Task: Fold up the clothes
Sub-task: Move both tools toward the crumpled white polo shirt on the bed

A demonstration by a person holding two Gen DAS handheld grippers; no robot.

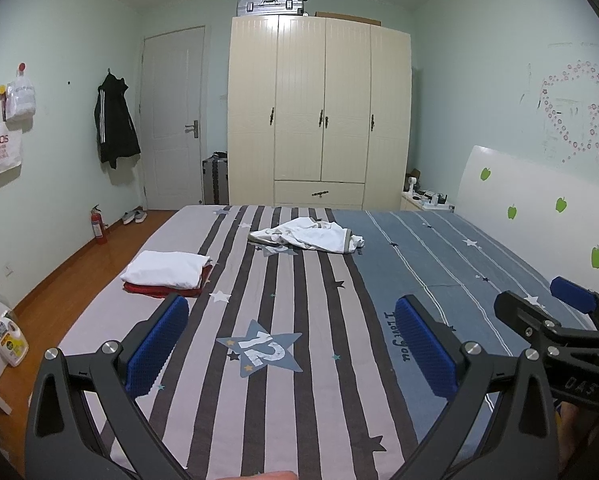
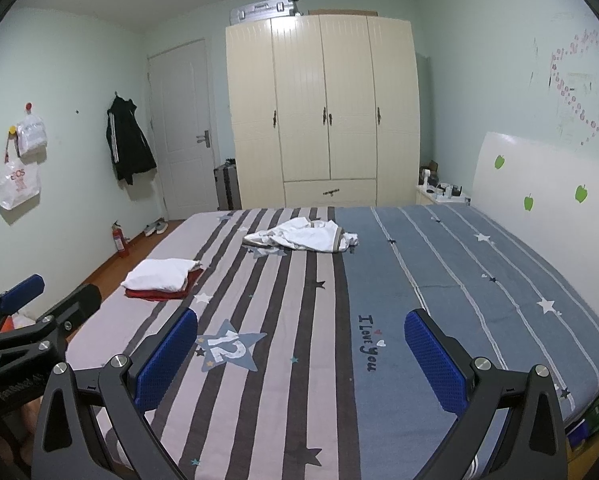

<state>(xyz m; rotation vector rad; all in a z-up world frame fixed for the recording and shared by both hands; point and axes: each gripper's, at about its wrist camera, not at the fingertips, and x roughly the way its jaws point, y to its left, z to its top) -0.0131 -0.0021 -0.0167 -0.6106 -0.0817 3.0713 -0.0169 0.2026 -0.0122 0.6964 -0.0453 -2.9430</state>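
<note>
- Both of your tools are spread wide and hold nothing; left tool (image 1: 291,344) and right tool (image 2: 299,356) hover side by side over the near end of the bed (image 1: 439,264)
- The crumpled white garment (image 1: 309,236) lies straight ahead, well apart from both, on the far part of the bed; its long axis runs left to right across your line of reach
- Neither tool looks clearly nearer; I'd judge you must reach forward with both
- The folded stack (image 1: 167,272), white over red, sits to the left, nearer your left tool

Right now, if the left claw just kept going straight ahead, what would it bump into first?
Probably the crumpled white garment on the bed. The open left claw holds nothing, and only bare striped sheet lies between; depth is uncertain.
</note>
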